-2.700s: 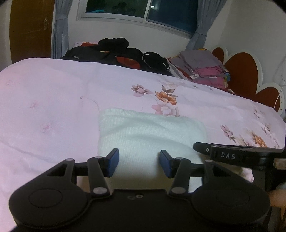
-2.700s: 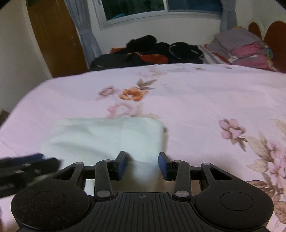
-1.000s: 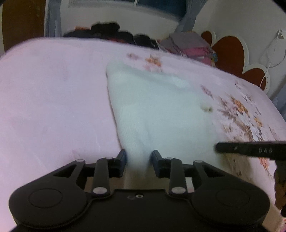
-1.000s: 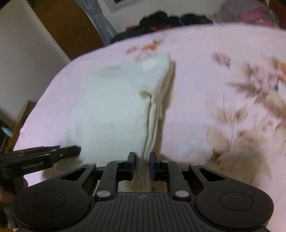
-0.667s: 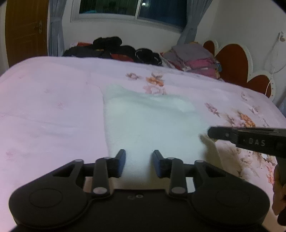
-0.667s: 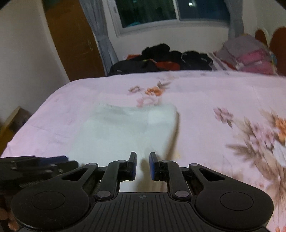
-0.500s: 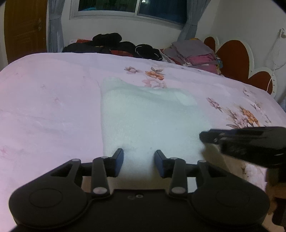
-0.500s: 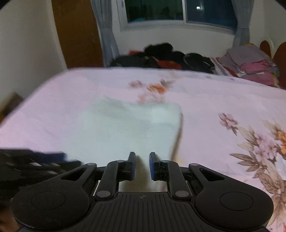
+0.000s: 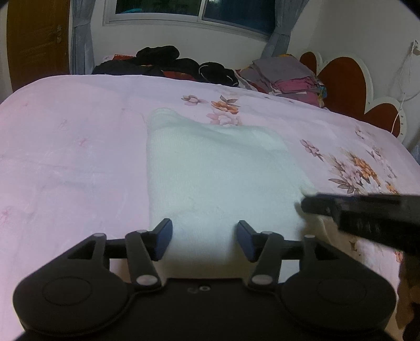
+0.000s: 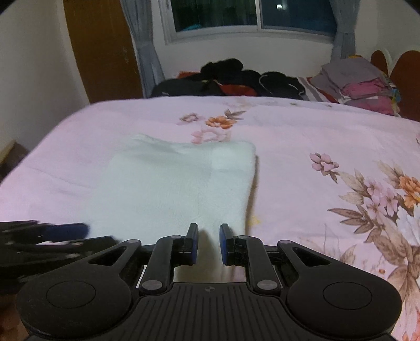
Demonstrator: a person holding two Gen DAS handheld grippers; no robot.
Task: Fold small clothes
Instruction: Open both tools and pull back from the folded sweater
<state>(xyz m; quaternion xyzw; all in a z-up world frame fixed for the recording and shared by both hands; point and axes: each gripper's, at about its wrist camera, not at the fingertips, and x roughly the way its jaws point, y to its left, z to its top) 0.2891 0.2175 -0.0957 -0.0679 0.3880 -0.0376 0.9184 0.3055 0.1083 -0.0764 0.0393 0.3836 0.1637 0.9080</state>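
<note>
Cloth [image 9: 215, 170] looks soft, light and floppy, so I'd grab the near corners. Left gripper [image 9: 203, 233] just opened wide, cloth loose between the jaws. Right gripper [image 10: 207, 236] is narrow, pinching the cloth's edge.

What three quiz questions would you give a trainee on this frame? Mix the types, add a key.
1. True or false: the white garment lies on the pink floral bedspread.
2. Which gripper's jaws stand wider apart? A) left gripper B) right gripper C) both the same
3. Fill in: the pile of dark clothes sits at the bed's far edge, below the ___.

Key
1. True.
2. A. The left gripper's jaws have just been opening, and the garment lies between them with the pads clear of it. The right gripper's jaws are narrow and pinch the garment's near edge.
3. window.
</note>
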